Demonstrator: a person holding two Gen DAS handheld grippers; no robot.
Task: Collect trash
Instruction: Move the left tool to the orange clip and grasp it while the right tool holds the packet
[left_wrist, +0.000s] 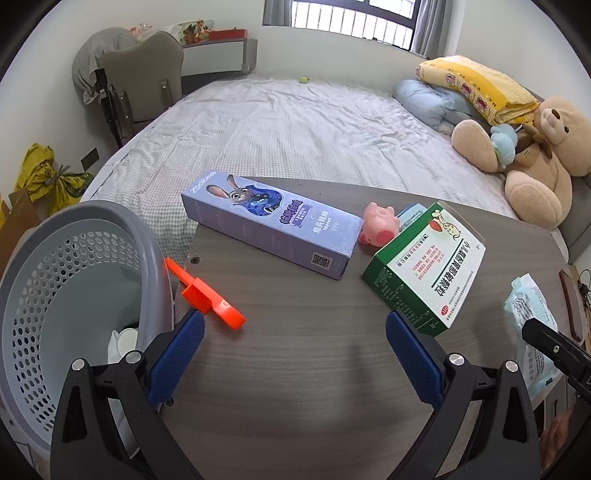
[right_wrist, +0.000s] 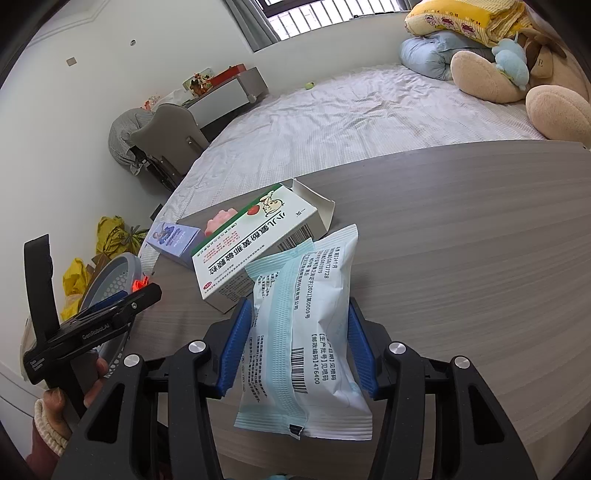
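Trash lies spread on the wood-grain desk (left_wrist: 295, 369) beside a bed. At far left the grey perforated basket (left_wrist: 74, 266) stands against the desk edge, white scraps at its bottom. Just beside it an orange plastic piece (left_wrist: 207, 295) lies flat. The left gripper (left_wrist: 295, 339) hovers over bare desk, jaws wide apart on nothing. Next comes a purple carton (left_wrist: 269, 225) printed "Zootopia" with a rabbit figure and a QR code, then a pink pig toy (left_wrist: 380, 221), touching its end. A green-and-white medicine box (right_wrist: 255, 251) with Chinese lettering and a barcode lies tilted, flap open. The right gripper (right_wrist: 295, 343) has its jaws clamped on a pale blue packet (right_wrist: 306, 332), barcoded, reading "476400".
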